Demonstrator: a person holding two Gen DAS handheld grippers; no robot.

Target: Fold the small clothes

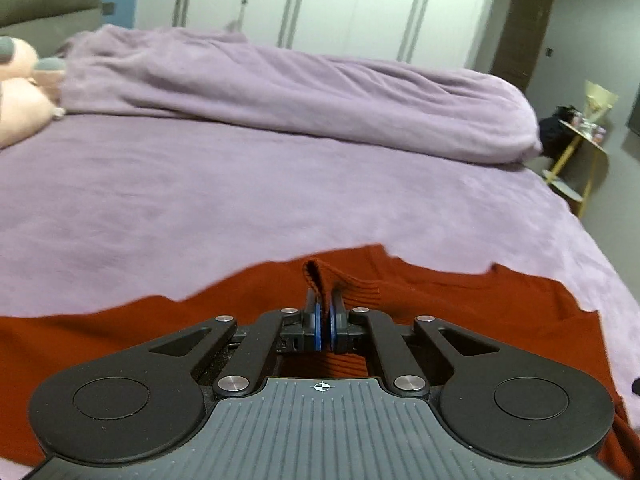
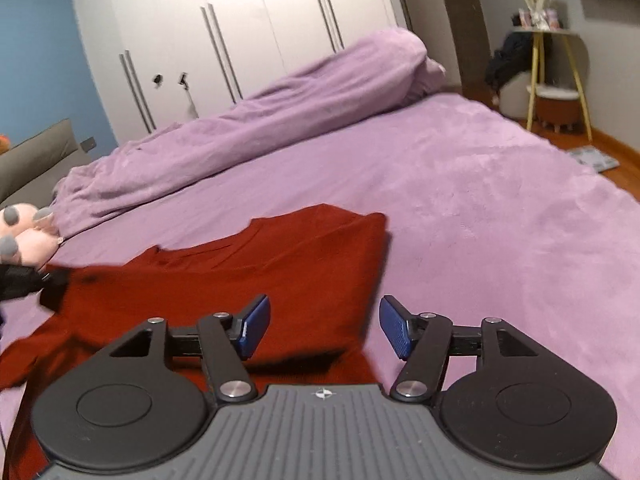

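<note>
A rust-red knit sweater lies spread on the purple bed sheet. My left gripper is shut on a ribbed edge of the sweater, pinching a small raised fold of it between the blue pads. In the right wrist view the same sweater lies flat, its far right corner near the middle of the bed. My right gripper is open and empty, hovering over the sweater's near right edge. The left gripper shows as a dark blur at the sweater's left side.
A rolled purple duvet lies along the far side of the bed. A pink plush toy sits at the left near a grey headboard. White wardrobes stand behind. A yellow-legged side table stands past the bed's right end.
</note>
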